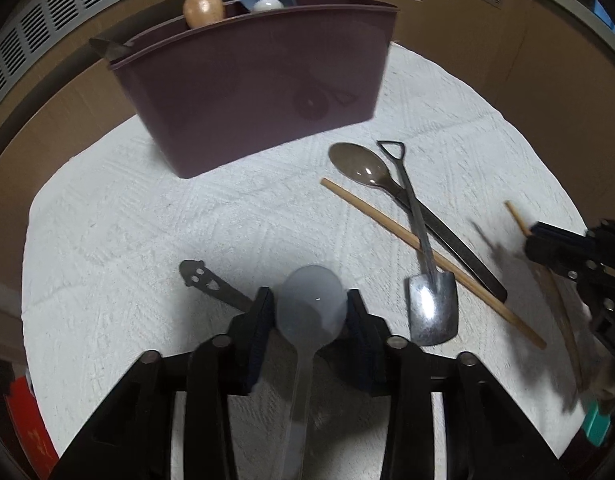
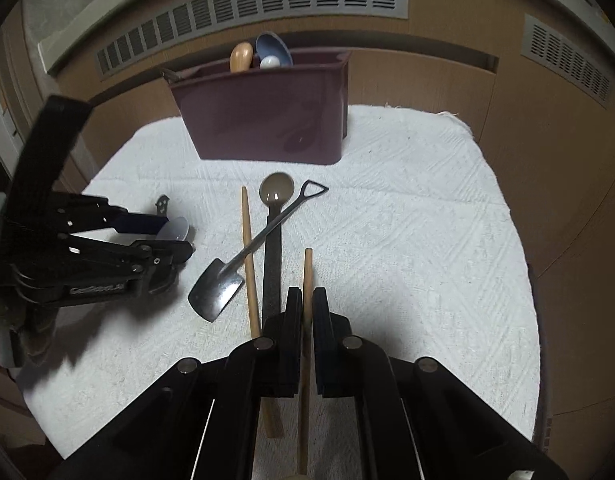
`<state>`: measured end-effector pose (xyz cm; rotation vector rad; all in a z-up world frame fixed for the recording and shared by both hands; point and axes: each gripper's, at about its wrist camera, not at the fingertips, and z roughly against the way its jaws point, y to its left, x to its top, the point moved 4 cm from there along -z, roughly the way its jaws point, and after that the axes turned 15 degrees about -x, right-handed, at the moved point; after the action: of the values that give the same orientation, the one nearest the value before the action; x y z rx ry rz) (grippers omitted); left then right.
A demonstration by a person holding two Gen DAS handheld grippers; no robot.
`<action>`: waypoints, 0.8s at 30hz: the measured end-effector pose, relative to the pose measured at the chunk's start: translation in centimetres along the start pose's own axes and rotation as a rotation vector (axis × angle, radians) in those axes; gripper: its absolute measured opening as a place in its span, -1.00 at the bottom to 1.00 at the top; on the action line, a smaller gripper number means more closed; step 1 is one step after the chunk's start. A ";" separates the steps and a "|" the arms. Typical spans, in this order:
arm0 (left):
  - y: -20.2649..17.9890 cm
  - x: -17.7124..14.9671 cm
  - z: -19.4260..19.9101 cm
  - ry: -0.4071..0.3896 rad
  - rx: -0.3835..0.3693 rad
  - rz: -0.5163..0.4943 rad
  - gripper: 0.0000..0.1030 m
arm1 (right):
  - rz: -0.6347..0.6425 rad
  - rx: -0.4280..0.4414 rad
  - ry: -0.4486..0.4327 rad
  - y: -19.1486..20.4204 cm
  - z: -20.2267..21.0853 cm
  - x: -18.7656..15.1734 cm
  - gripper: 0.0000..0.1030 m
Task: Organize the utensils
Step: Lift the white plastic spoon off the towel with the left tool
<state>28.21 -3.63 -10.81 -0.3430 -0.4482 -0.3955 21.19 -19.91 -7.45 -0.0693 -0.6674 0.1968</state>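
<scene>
My left gripper [image 1: 310,306] is shut on a translucent white spoon [image 1: 310,300] by its bowl; it also shows in the right wrist view [image 2: 173,230]. My right gripper [image 2: 306,300] is shut on a wooden chopstick [image 2: 307,272] above the white cloth. A maroon utensil holder [image 1: 247,88] stands at the back with several utensils in it. On the cloth lie a second chopstick [image 1: 427,258], a brown spoon [image 1: 359,164], a metal shovel-shaped spoon [image 1: 429,304] and a dark metal utensil [image 1: 203,280].
A white textured cloth [image 2: 407,220] covers the brown surface. A wall with vent grilles [image 2: 267,0] runs behind the holder. Red and teal items sit at the left wrist view's lower corners.
</scene>
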 end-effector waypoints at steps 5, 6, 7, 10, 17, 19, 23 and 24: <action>1.2 -0.4 1.1 -0.069 -0.038 0.129 -0.33 | -0.042 0.021 -0.038 -0.7 1.4 0.4 -0.90; 1.2 -0.7 1.7 -0.085 -0.056 0.149 -0.33 | -0.044 0.024 -0.049 -0.7 1.8 0.5 -0.90; 1.2 -0.9 2.2 -0.102 -0.069 0.163 -0.33 | -0.044 0.025 -0.057 -0.7 2.1 0.6 -0.90; 1.1 -1.4 4.4 -0.169 -0.094 0.181 -0.33 | -0.048 0.035 -0.077 -0.6 2.9 0.9 -0.90; 1.4 -1.7 9.4 -0.298 -0.139 0.193 -0.33 | -0.056 0.043 -0.095 -0.2 3.7 2.0 -0.90; 1.5 -1.6 10.8 -0.332 -0.160 0.199 -0.33 | -0.062 0.051 -0.101 -0.3 4.0 2.6 -0.91; 1.5 -1.0 13.2 -0.410 -0.202 0.204 -0.33 | -0.087 0.077 -0.114 -1.2 4.8 3.8 -0.92; 1.4 -0.9 13.7 -0.430 -0.213 0.201 -0.33 | -0.092 0.076 -0.118 -1.5 5.0 4.2 -0.92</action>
<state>23.27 3.35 0.06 -0.6803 -0.7861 -0.1704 21.55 -20.50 -0.79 0.0467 -0.7780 0.1379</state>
